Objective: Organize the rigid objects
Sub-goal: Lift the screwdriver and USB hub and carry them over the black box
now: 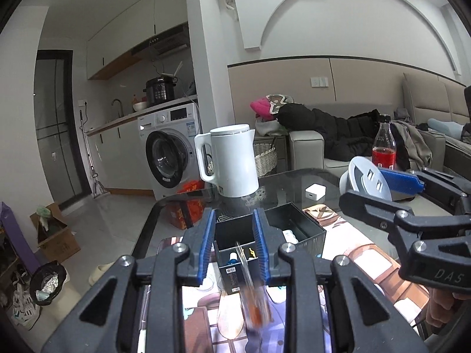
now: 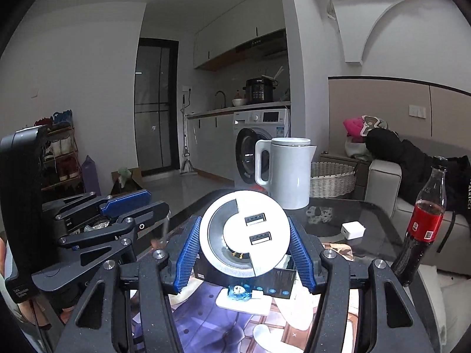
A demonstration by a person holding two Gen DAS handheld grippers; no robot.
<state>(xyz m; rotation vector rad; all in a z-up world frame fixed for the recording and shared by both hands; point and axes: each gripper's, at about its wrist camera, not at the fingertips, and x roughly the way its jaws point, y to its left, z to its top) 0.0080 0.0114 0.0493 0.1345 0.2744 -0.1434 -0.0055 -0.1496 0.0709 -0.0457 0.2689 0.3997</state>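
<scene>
My right gripper (image 2: pixel 245 254) is shut on a round white USB socket disc (image 2: pixel 244 232) and holds it above the black organizer box (image 2: pixel 276 282); the disc also shows in the left wrist view (image 1: pixel 368 181). My left gripper (image 1: pixel 234 245) is open above the same black box (image 1: pixel 265 235), which has compartments holding small items. A blurred clear item with an orange part (image 1: pixel 254 303) is in the air below the left fingers, over the table. The right gripper (image 1: pixel 412 200) sits to the right of the left one.
A white kettle (image 1: pixel 232 161) stands at the far edge of the glass table (image 1: pixel 294 182). A white charger cube (image 1: pixel 315 191) and a red drink bottle (image 1: pixel 383 144) are at the right. A sofa with clothes is behind.
</scene>
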